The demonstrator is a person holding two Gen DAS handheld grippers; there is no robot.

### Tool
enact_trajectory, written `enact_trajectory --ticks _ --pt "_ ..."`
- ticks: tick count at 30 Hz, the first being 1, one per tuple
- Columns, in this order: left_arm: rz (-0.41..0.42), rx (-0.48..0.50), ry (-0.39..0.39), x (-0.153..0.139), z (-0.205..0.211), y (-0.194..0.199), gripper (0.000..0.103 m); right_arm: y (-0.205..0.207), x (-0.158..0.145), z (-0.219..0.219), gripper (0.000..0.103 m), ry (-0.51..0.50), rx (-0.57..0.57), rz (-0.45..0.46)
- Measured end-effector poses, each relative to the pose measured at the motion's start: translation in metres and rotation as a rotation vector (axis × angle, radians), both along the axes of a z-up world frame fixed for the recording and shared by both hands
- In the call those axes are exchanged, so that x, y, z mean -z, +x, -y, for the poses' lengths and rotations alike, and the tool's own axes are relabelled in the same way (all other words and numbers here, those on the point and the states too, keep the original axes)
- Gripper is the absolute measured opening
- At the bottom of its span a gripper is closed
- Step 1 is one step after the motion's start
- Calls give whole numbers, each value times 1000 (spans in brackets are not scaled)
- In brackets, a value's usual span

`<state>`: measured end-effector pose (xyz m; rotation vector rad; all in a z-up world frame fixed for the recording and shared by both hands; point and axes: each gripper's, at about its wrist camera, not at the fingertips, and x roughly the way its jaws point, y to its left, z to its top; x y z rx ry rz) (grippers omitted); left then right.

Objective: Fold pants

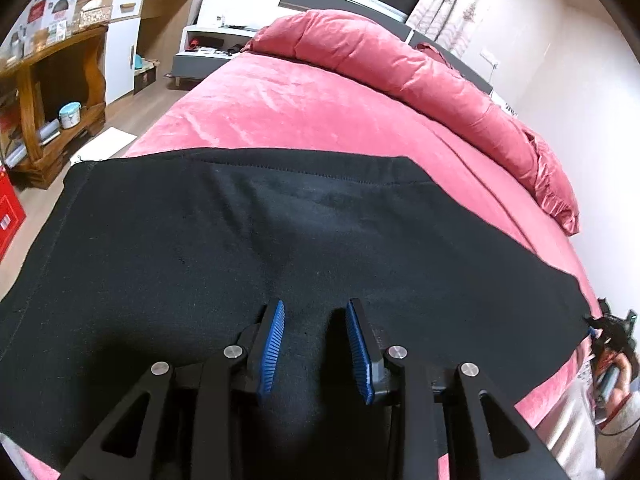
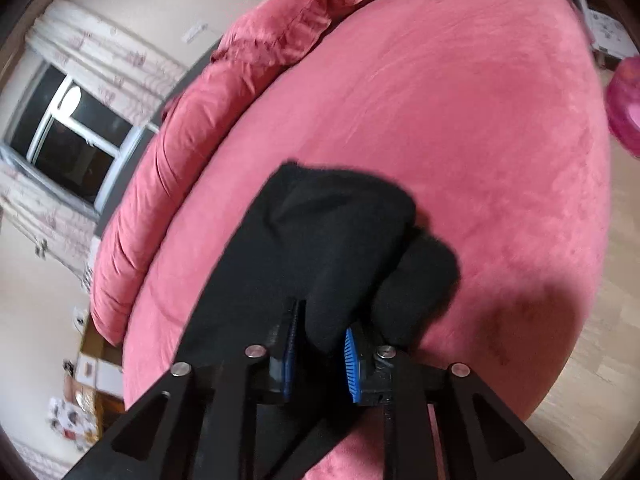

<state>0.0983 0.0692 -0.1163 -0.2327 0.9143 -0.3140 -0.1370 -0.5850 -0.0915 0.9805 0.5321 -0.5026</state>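
Black pants (image 1: 280, 232) lie spread across a pink bed (image 1: 300, 108) and reach from its left edge to its right edge. My left gripper (image 1: 316, 306) stands open just over the cloth, blue pads apart, with flat fabric under the gap and nothing pinched. In the right wrist view, my right gripper (image 2: 322, 320) is shut on a bunched end of the pants (image 2: 320, 232), which is lifted and folded over above the bed (image 2: 480, 140). The cloth hides the right gripper's fingertips.
A rolled pink duvet (image 1: 400, 64) runs along the head of the bed, also seen as the duvet (image 2: 192, 140). A wooden shelf (image 1: 52, 92) and a nightstand (image 1: 216, 48) stand on the floor at left. A pink object (image 2: 626, 108) lies beyond the bed.
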Motion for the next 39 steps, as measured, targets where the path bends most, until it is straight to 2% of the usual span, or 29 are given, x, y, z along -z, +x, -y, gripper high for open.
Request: enact_trajectory --ticks 5,7,9,11,13,15,18,20,22,25,26,29,32,35,39 --pt "-4 -16 -18 0 -4 -1 32 -17 -24 -11 6 -28 21 11" --pt "-6 -14 -16 0 -4 0 32 -19 -15 -8 6 -37 40 -45" --pt "-8 -10 -8 1 -2 0 32 -11 4 -1 8 7 39 -115" --pt "-9 -9 -8 0 -2 -1 32 -11 14 1 12 55 52 -98" --pt "-9 -11 -10 0 -3 -1 32 -16 12 -3 18 57 74 -70" --pt "-8 -11 -4 1 -2 -1 32 -20 4 -10 19 20 89 -85" --pt "-3 -10 8 1 0 -2 32 -25 -17 -24 19 -105 135 -149" --pt "-1 -10 10 0 0 -2 32 -30 -38 -37 22 -206 159 -135" --pt "5 -11 4 -1 -1 -2 32 -21 -58 -56 22 -284 82 -83" --pt "24 -7 -8 -5 -1 -4 32 21 -64 -84 22 -272 -154 -58" --pt "39 0 -11 -7 0 -5 33 43 -60 -100 22 -260 -251 -71" --pt "55 -3 -4 -10 0 -5 37 93 -40 -140 25 -249 -452 -140" --pt "32 -55 18 -6 -8 -1 37 131 -19 -166 25 -274 -535 -220" --pt "7 -99 -4 0 -23 6 37 162 3 -177 25 -329 -563 -308" --pt "18 -122 7 2 -29 10 37 194 10 -170 25 -398 -552 -319"
